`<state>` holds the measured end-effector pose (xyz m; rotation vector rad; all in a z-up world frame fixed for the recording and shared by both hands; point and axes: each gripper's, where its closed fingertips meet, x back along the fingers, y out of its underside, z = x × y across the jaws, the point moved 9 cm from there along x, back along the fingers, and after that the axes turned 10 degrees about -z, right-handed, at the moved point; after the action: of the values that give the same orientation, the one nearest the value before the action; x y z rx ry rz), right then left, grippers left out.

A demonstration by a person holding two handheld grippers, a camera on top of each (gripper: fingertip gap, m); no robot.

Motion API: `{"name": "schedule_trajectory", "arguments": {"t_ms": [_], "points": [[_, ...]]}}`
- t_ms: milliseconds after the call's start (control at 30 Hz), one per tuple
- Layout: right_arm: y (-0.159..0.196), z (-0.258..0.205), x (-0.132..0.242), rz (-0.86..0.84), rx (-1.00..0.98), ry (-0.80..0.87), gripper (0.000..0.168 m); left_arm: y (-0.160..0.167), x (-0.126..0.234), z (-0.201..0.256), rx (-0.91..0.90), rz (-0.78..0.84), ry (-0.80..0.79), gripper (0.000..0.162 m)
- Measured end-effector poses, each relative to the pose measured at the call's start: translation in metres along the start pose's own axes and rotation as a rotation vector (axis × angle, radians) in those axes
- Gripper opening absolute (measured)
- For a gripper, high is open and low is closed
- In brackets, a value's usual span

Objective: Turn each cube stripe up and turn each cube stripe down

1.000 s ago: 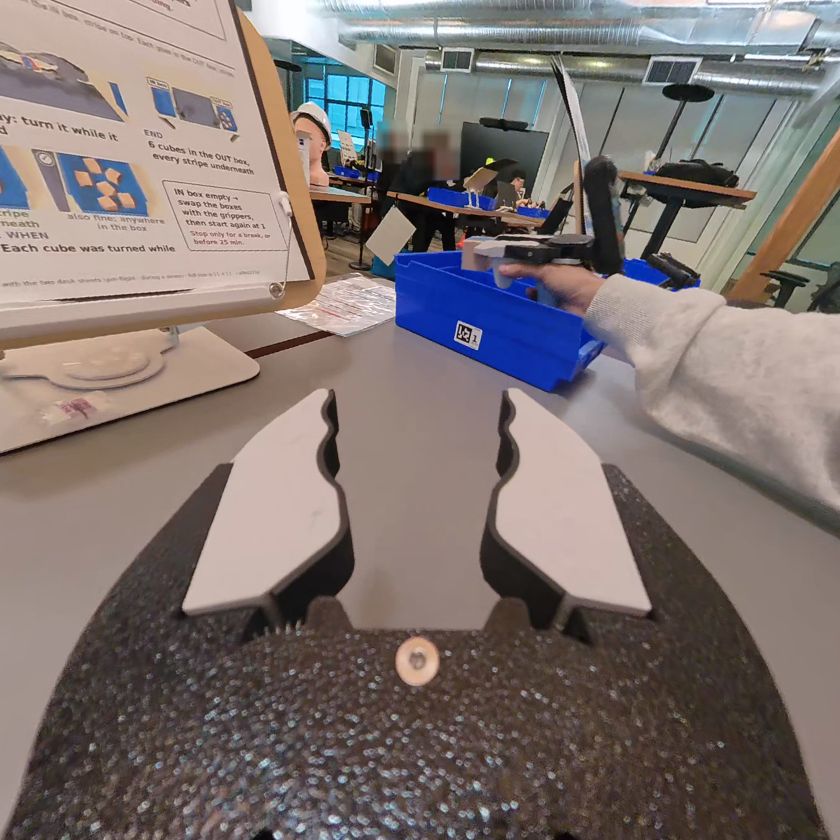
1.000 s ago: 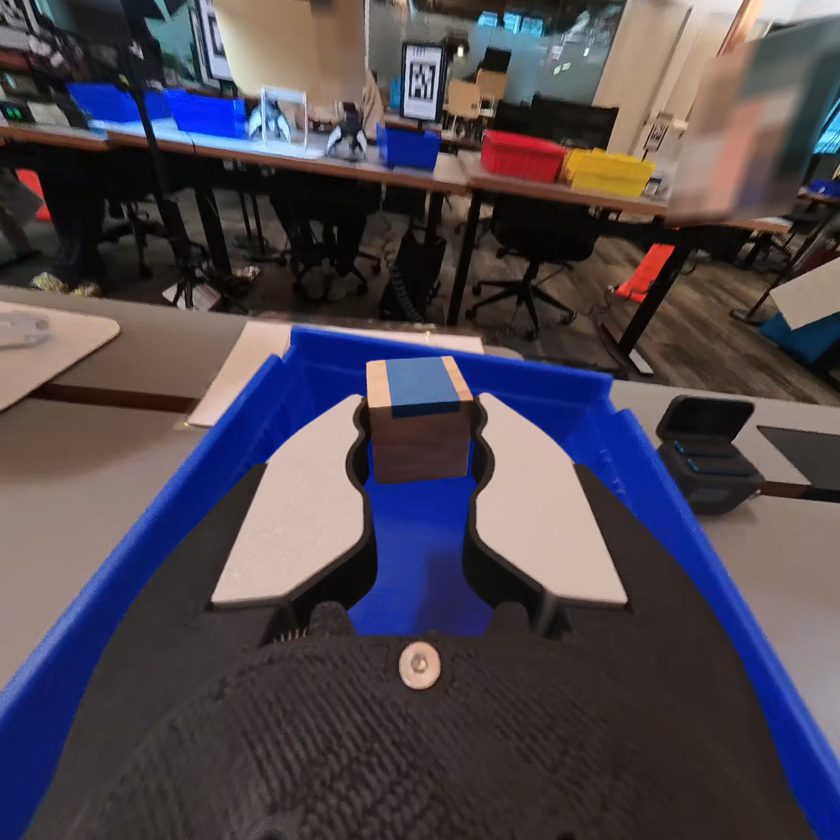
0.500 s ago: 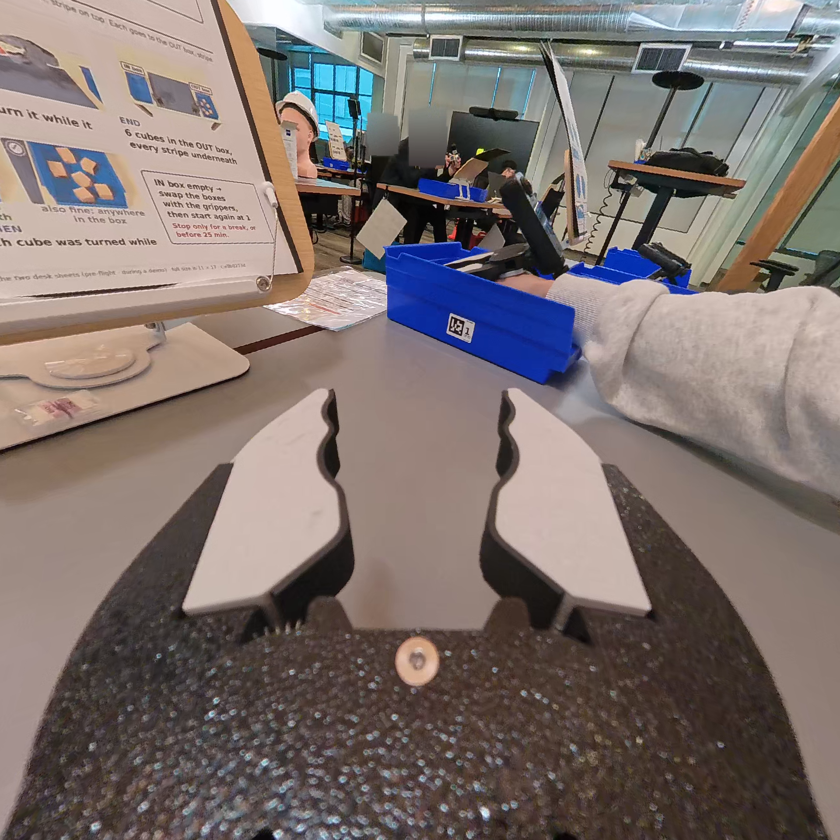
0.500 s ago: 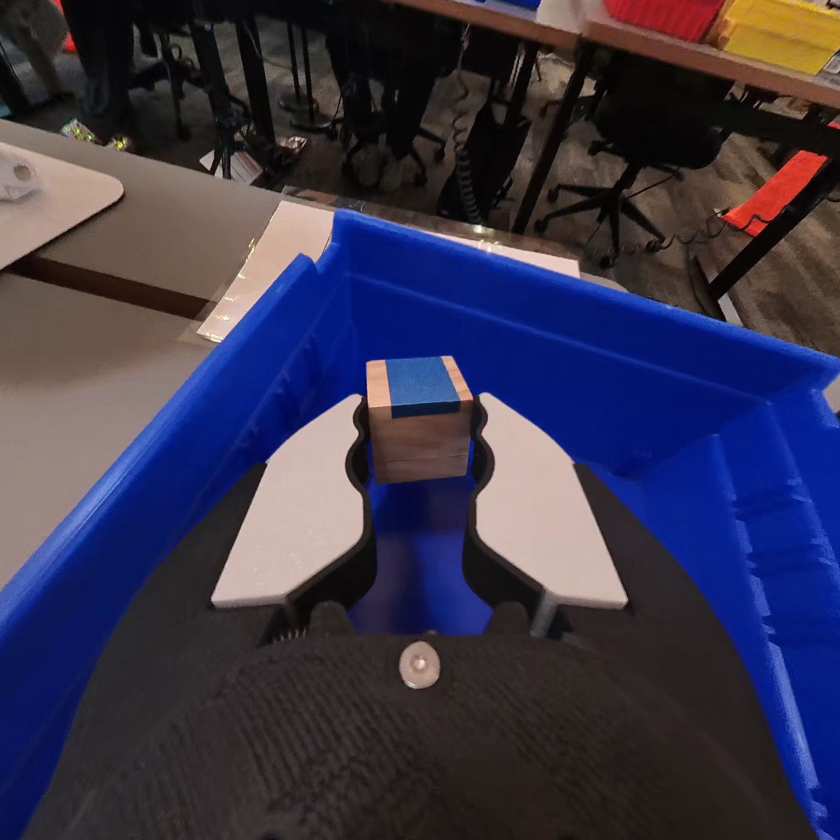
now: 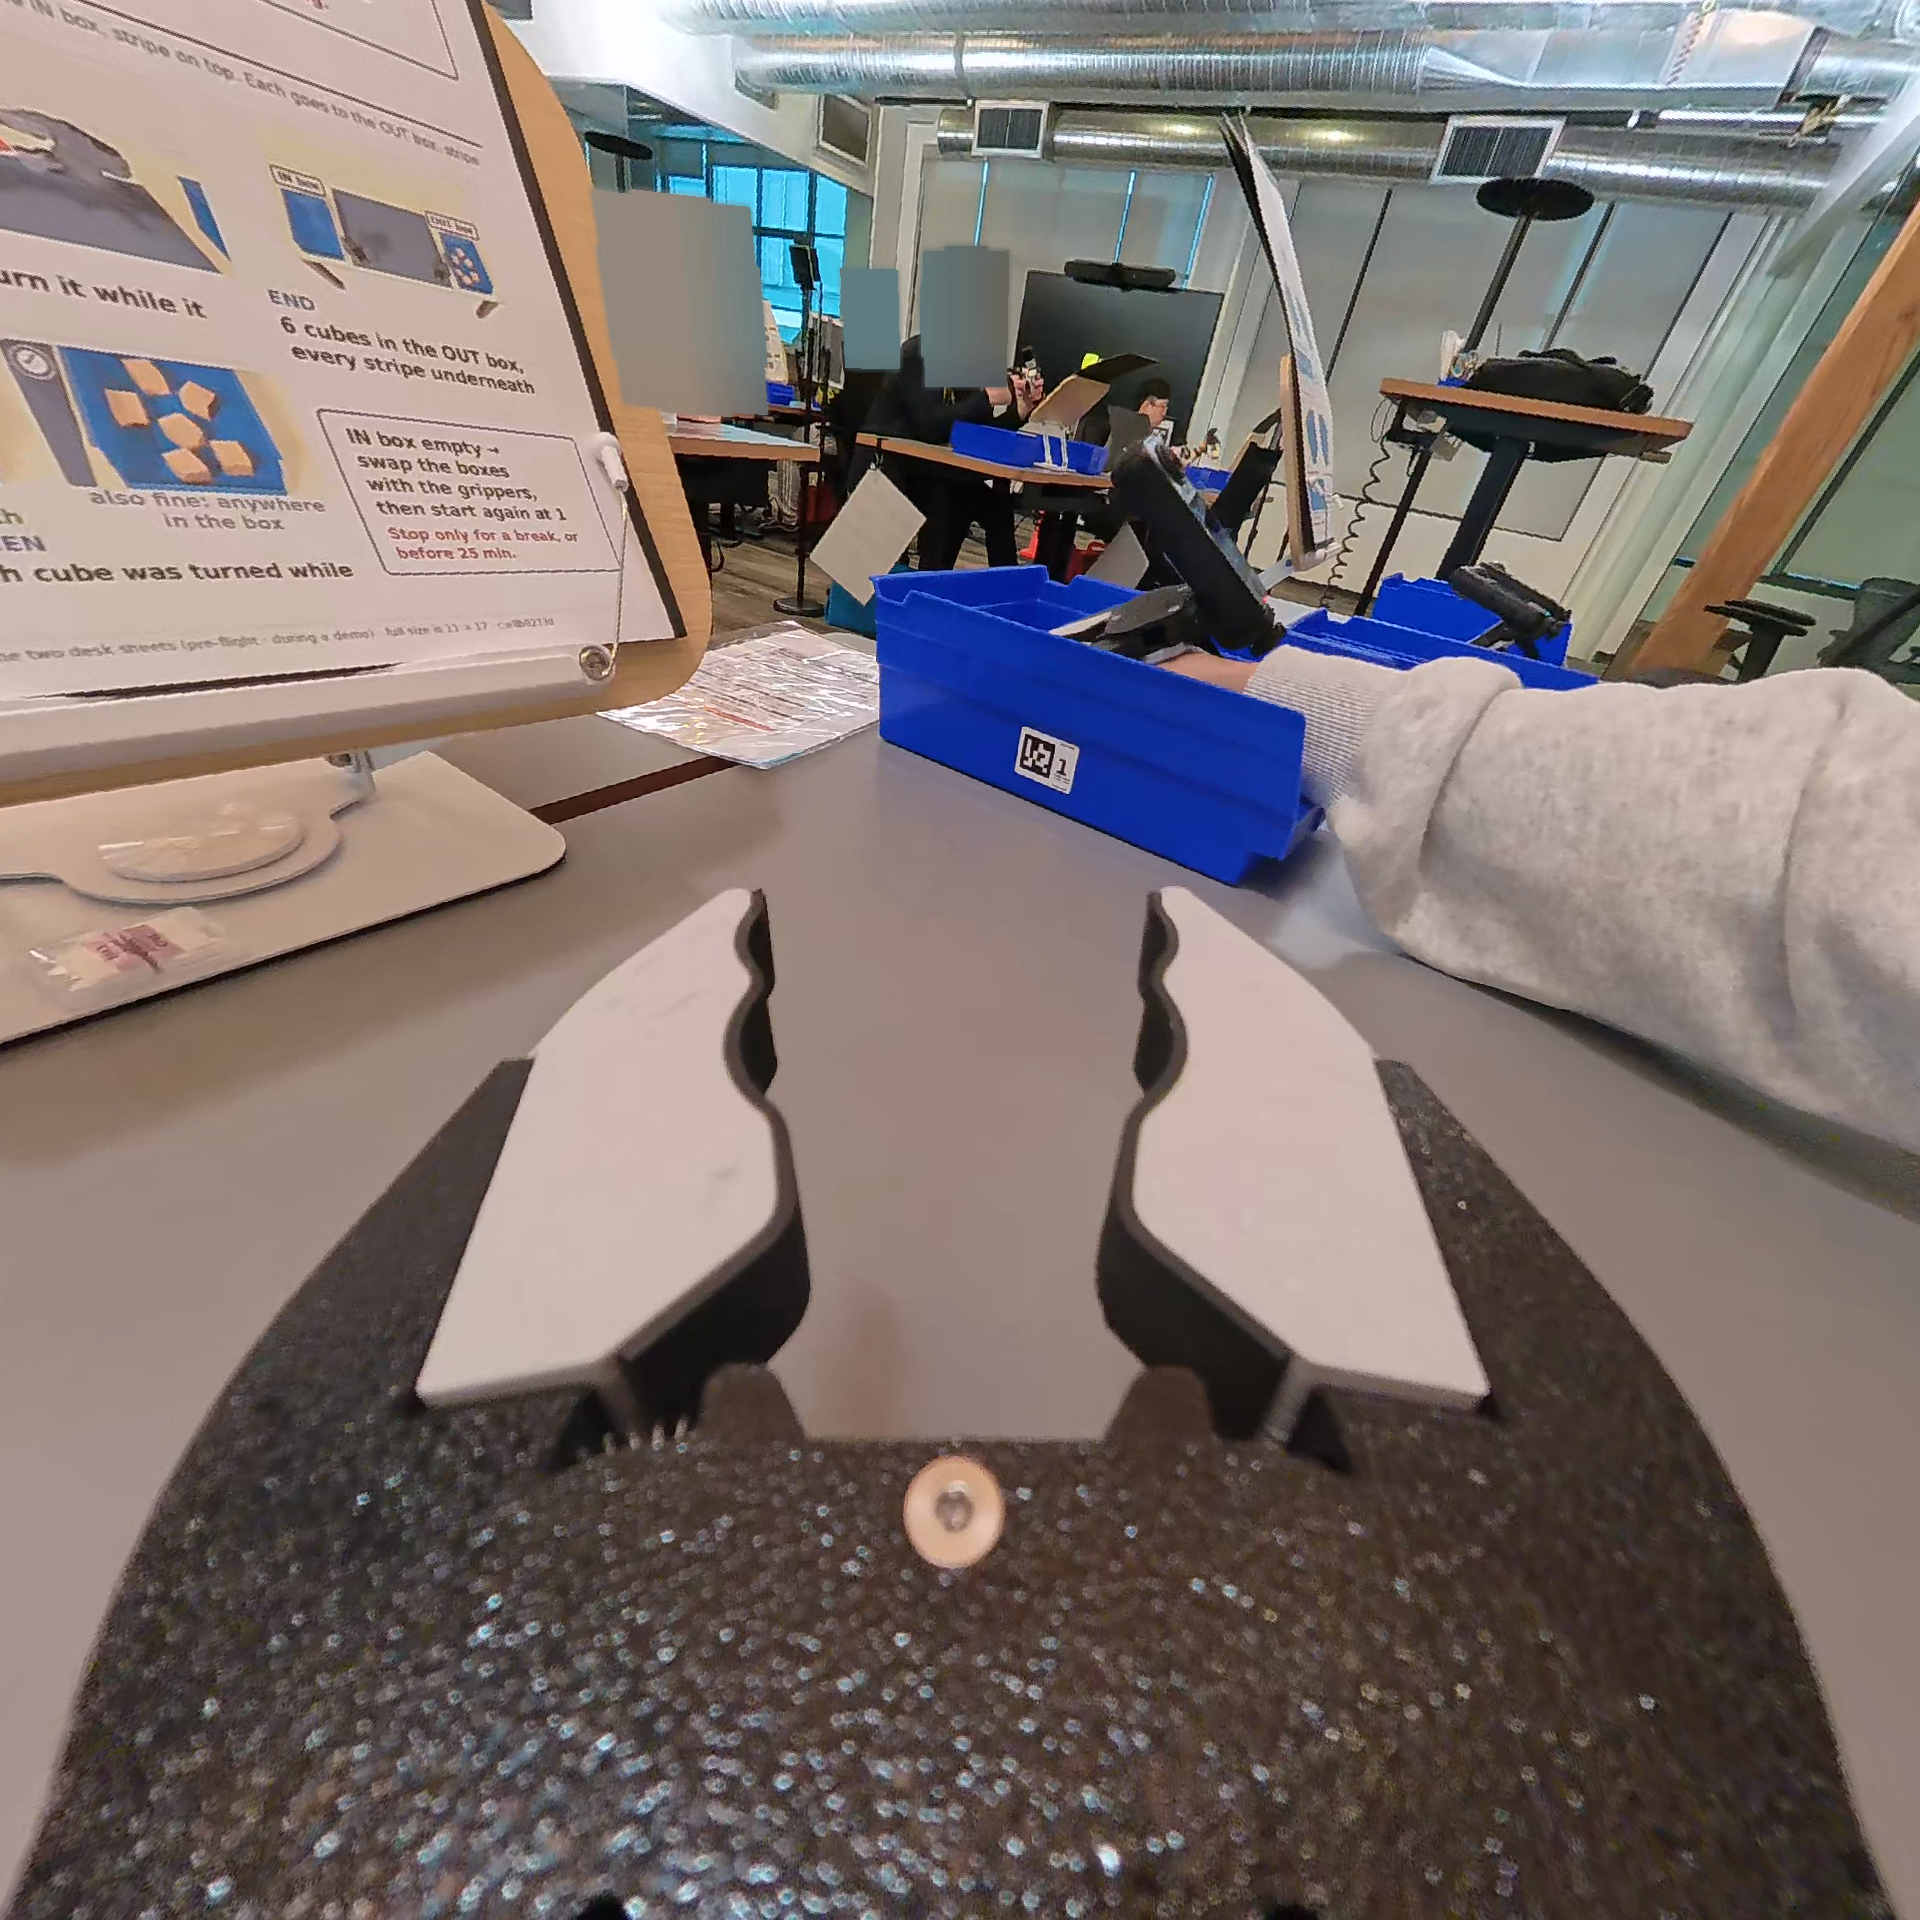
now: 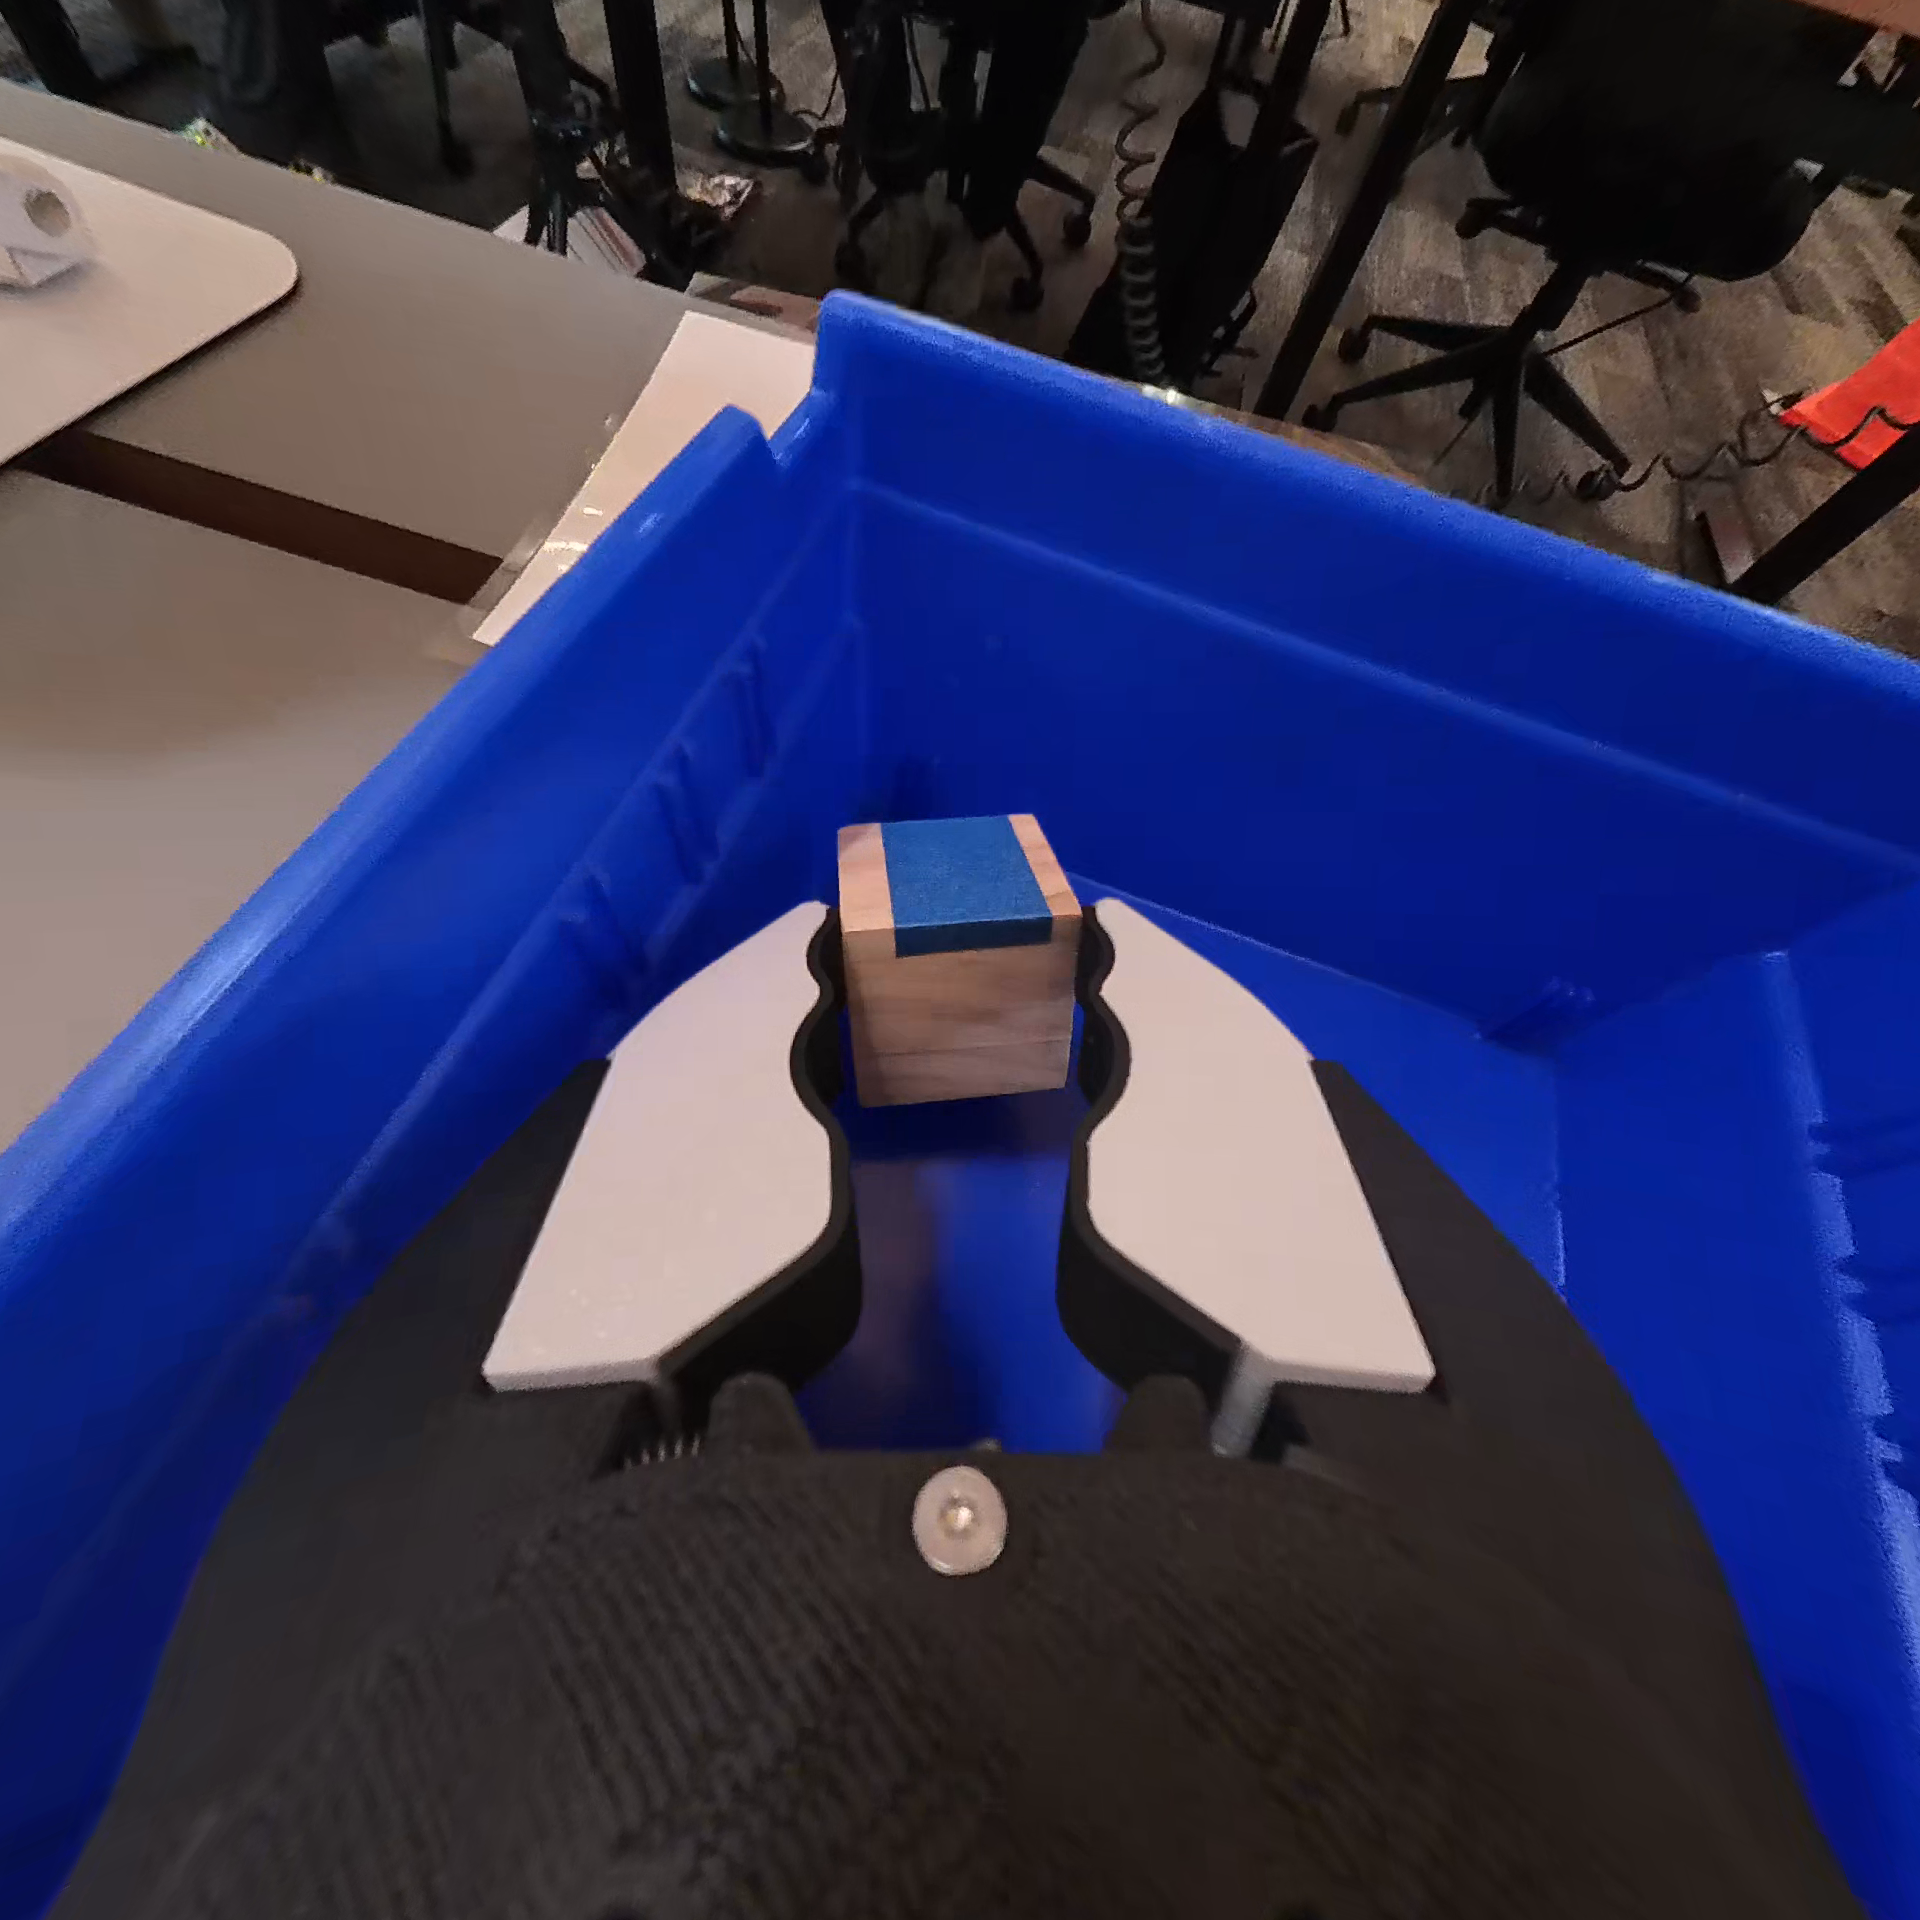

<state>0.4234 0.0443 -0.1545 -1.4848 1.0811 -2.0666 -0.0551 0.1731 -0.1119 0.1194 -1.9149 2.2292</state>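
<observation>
Right gripper (image 6: 958, 956) clamps wooden cube (image 6: 956, 977), blue stripe up, inside blue bin (image 6: 1299, 665); left gripper (image 5: 956, 997) wide, holding nothing, over grey table (image 5: 935, 852)

The room is an open workshop with exposed silver ducts (image 5: 1247, 62) running under the ceiling and square vents set among them. Tall glazed panels with pale blinds (image 5: 1382, 312) line the far wall, beside a dark screen (image 5: 1117, 348). Daylight comes through blue-tinted windows (image 5: 790, 239) farther back. Long wooden desks (image 5: 977, 462) stand in the middle distance, and a raised standing desk (image 5: 1527, 410) at the right. A wooden post (image 5: 1808, 436) leans across the right edge. Wood-plank floor (image 6: 1195, 343) lies beneath black office chairs (image 6: 1621, 208).
</observation>
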Motion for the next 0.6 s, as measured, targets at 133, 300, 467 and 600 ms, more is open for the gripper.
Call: {"name": "schedule_trajectory", "arguments": {"t_ms": [133,300,467,600], "points": [[0.004,-0.001,0.000,-0.010,-0.014,-0.017,0.044,-0.001,0.001,0.000,0.003,0.010,0.003,0.066],[0.007,0.003,0.003,-0.048,-0.080,-0.058,0.044,0.000,0.000,0.001,-0.003,-0.001,0.006,0.067],[0.015,0.006,0.005,-0.144,-0.051,-0.089,0.044,-0.001,0.000,0.002,-0.002,0.004,0.008,0.067],[0.017,0.005,0.006,-0.137,-0.039,-0.074,0.044,-0.001,0.001,0.002,-0.002,0.005,0.008,0.067]]}}
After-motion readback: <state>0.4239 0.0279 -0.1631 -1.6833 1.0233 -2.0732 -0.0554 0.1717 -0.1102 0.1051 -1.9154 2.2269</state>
